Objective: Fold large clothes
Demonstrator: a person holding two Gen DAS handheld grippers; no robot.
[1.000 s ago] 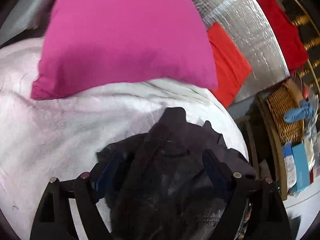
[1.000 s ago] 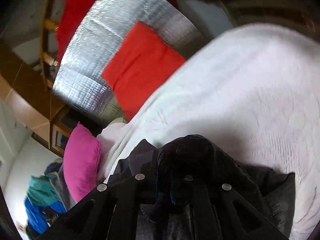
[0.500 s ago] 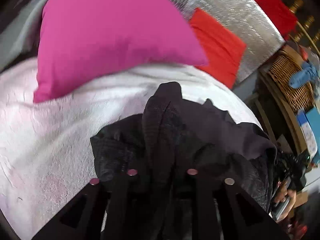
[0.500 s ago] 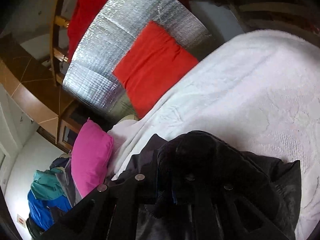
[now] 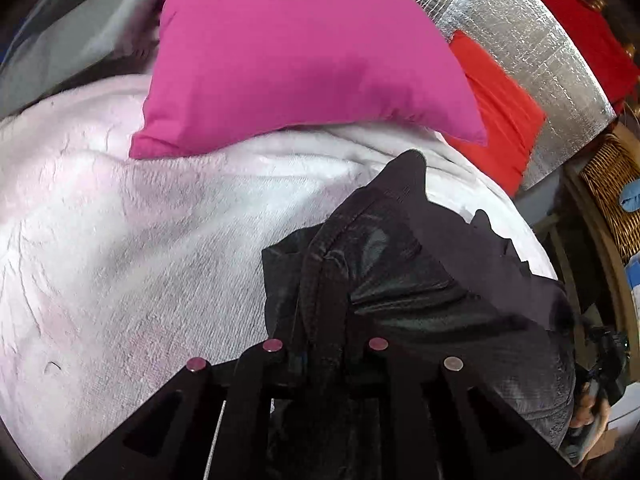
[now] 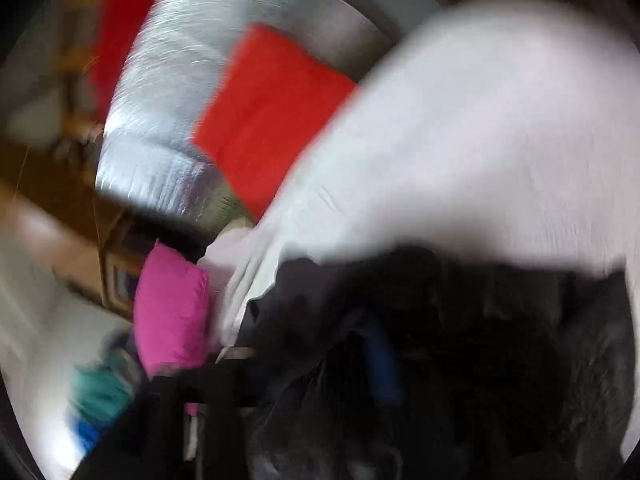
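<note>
Gripping black garment, left gripper clamped

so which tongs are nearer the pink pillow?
Left. The left tongs, shut on the black garment, face the pink pillow across bare white blanket. From the right tongs, blurred, it looks small and off to the side.

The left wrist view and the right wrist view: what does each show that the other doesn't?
Only the left wrist view shows the left gripper shut on a ridge of the black garment, a wicker basket at the right edge, and a hand low on the right. Only the right wrist view, badly blurred, shows a heap of teal and blue clothes at lower left. Both show the black garment, the white blanket, the pink pillow, the red cushion and the silver padded sheet.
</note>
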